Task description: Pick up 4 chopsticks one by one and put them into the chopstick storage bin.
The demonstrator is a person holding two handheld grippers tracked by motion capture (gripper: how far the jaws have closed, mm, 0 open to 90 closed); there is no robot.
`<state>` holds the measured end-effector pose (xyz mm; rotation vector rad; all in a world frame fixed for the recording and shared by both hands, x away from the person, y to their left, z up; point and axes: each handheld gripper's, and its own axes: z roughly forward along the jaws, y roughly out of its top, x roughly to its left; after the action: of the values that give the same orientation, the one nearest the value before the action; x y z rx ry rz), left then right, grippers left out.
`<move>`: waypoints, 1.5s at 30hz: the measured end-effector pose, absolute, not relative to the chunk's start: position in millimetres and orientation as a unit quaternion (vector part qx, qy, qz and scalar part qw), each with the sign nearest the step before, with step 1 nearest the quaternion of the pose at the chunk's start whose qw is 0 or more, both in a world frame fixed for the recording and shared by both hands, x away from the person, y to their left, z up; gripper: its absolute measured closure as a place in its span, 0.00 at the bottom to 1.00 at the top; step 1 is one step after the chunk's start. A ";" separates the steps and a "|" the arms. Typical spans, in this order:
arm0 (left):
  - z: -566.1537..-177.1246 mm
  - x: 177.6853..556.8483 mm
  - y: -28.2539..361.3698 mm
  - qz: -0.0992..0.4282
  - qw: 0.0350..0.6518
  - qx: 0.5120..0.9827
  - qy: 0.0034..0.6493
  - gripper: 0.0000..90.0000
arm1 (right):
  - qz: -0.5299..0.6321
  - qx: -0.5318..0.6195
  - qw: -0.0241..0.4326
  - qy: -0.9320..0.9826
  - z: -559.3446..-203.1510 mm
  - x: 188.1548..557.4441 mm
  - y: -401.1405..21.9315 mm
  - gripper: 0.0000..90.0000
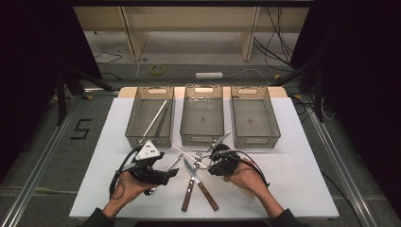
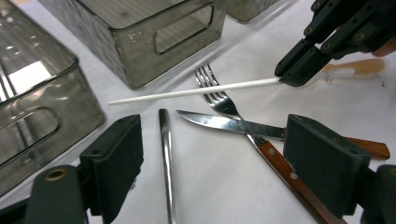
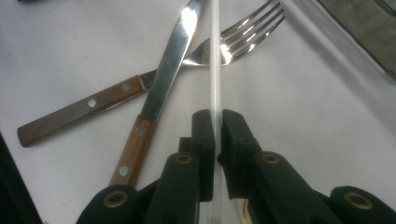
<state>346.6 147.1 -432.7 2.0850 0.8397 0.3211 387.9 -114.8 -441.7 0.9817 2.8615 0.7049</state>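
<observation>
**White chopstick pinched near one end, over the cutlery pile**

The right tongs (image 3: 215, 122) are pressed together on a thin white chopstick (image 3: 215, 56), gripping it close to one end so that most of its length juts free. In the left gripper view the stick (image 2: 196, 91) runs from the right tongs (image 2: 299, 70) at about 2 o'clock out toward 9 o'clock, crossing just above the fork (image 2: 217, 95) and the knife (image 2: 224, 123). In the high view it sits at the desk (image 1: 293, 189) centre, in front of the middle basket (image 1: 203, 137), with the right tongs (image 1: 215, 158) at roughly 5 o'clock from that basket.

The stick looks light, stiff and smooth, probably plastic. It will weigh nothing in the grip, but I judge that a round, glossy shaft can twist or slide between flat pads. An end grip like this one lets the far tip swing and catch on a basket rim; a hold nearer the middle would steady it. It is unlikely to break, though hard squeezing may flick it out.

The left tongs (image 2: 219, 168) stand spread and hold nothing, hovering over a metal handle (image 2: 164, 154) on the desk at about 7 o'clock from the middle basket. Another long stick (image 1: 156, 120) already lies in the left basket (image 1: 135, 127), toward 10 o'clock.
</observation>
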 end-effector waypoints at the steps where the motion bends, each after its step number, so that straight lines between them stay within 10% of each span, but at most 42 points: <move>1: -433.5 347.8 143.7 0.127 0.419 0.836 0.330 0.22 | 0.229 0.313 0.018 0.921 -440.1 387.3 -115.0 0.95; 24: -443.6 367.3 99.2 0.141 0.324 0.911 0.211 0.30 | 0.245 0.244 0.010 0.938 -418.5 366.3 -105.0 0.95; 45: -445.1 359.2 94.1 0.113 0.296 0.936 0.152 0.62 | 0.248 0.191 -0.007 0.950 -416.7 359.0 -100.9 0.94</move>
<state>359.2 94.1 -445.1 2.4903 0.4030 0.3002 359.0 -100.9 -416.7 0.6024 2.9975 0.7811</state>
